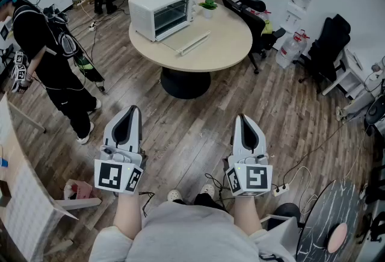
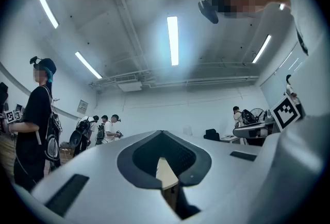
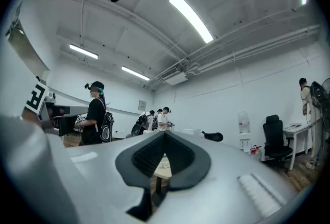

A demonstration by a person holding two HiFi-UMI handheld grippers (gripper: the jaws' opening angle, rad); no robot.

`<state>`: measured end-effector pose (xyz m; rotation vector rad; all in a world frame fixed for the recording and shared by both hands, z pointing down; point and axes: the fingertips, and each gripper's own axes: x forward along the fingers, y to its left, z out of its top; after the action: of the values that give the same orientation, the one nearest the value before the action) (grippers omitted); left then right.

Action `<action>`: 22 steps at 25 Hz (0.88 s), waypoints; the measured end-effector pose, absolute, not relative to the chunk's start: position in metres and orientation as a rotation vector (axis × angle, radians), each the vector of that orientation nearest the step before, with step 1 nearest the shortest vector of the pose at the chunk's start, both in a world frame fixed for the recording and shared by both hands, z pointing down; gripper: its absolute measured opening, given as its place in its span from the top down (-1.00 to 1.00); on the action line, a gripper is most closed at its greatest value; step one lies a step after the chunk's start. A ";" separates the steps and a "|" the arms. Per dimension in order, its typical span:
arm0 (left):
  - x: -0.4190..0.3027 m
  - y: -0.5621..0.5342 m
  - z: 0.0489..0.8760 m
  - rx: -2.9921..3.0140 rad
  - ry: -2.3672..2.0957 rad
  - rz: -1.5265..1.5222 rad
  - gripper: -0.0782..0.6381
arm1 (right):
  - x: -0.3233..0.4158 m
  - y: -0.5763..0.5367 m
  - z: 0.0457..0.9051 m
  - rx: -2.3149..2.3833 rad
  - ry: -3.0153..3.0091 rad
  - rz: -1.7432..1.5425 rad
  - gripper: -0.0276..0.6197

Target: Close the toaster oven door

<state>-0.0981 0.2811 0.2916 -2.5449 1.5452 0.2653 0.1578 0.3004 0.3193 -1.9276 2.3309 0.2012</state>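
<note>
A white toaster oven (image 1: 162,11) stands on the far left part of a round wooden table (image 1: 225,44), several steps ahead of me. Its door (image 1: 187,41) hangs open, folded down flat onto the tabletop. Both grippers are held low, close to my body and far from the table. The left gripper (image 1: 133,109) (image 2: 161,133) has its jaws together with nothing in them. Likewise the right gripper (image 1: 242,117) (image 3: 165,133) is shut and empty. Through the slit of the right jaws a bit of the table shows.
A small potted plant (image 1: 208,6) sits beside the oven. A person in black (image 1: 54,65) stands at the left; others stand at the back. Office chairs (image 1: 255,17) (image 1: 328,44), water bottles (image 1: 293,44) and floor cables (image 1: 289,177) are on the right.
</note>
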 end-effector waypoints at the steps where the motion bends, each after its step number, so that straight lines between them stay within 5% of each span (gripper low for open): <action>1: -0.099 0.282 0.292 -2.544 1.544 0.264 0.78 | 0.157 0.301 0.320 -1.928 2.324 0.195 0.88; 22: -0.116 0.268 0.301 -2.568 1.511 0.273 0.78 | 0.140 0.292 0.325 -1.929 2.286 0.179 0.88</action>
<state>-0.1158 0.2676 0.3010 -2.5680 1.5111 0.2735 0.1398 0.2918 0.3247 -1.9287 2.2863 0.1786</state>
